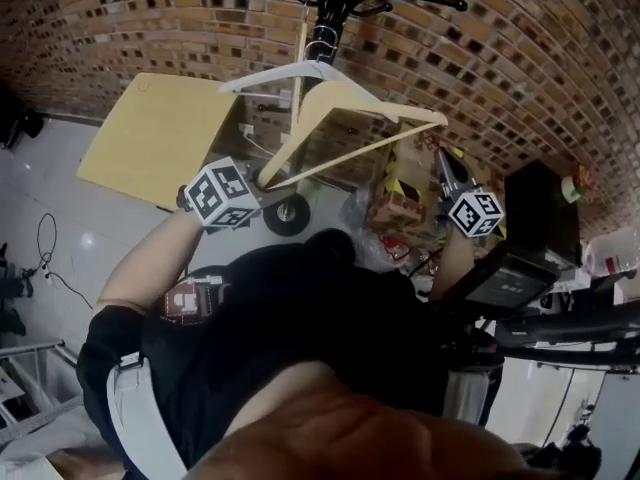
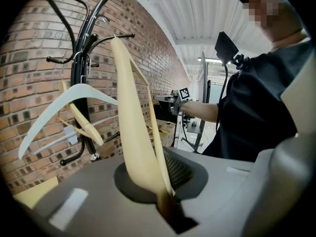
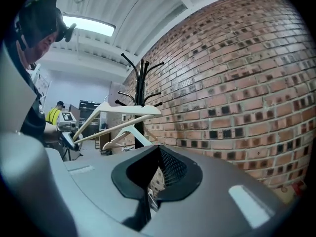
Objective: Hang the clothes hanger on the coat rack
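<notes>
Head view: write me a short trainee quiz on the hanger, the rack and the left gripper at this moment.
1. True or false: the left gripper is shut on one end of the wooden hanger.
2. Which of these already hangs on the rack? A. a white hanger; B. a jacket; C. a bag.
3. Fill in: the wall behind the rack is made of ____.

Key: 1 true; 2 A; 3 brick.
</notes>
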Motion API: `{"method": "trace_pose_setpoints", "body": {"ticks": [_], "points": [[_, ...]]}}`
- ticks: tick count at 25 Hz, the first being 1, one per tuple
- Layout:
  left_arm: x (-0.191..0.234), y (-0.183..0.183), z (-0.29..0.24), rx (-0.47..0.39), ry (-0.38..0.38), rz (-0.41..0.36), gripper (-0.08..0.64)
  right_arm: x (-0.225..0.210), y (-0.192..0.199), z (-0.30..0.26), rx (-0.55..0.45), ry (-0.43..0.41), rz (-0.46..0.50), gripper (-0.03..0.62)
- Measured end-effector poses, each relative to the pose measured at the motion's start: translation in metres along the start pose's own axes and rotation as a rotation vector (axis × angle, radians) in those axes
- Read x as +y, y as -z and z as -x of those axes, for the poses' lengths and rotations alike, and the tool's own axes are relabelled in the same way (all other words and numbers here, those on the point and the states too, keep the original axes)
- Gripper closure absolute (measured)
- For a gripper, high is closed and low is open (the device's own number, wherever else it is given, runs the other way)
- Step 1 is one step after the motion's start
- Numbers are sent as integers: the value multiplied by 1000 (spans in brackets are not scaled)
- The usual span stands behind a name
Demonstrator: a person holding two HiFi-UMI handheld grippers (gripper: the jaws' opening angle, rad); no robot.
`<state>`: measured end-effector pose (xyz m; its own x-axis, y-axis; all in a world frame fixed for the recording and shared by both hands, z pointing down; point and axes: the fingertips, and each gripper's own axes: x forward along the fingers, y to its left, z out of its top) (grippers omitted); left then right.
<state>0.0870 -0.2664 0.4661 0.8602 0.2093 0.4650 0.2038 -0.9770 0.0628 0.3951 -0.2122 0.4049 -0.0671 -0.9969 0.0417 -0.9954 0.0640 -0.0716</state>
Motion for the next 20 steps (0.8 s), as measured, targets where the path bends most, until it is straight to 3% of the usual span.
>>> {"method": "trace_pose_setpoints", "body": {"ticks": [4,9,14,20], "points": [[5,-45,-37,11,-66,-12,538,-47,-2,-11,-18,-72,-11,578],[10,-87,-93,23,-154,35,538,-104,-3,-27,-23,-170,-22,578],[19,-102,-132,46,-231,136,538,-141,7,-44,-23,-258,-41,578],[42,-121,-143,75,-275,246,538,-156,17,-68,-46,-339,-78,578]]}}
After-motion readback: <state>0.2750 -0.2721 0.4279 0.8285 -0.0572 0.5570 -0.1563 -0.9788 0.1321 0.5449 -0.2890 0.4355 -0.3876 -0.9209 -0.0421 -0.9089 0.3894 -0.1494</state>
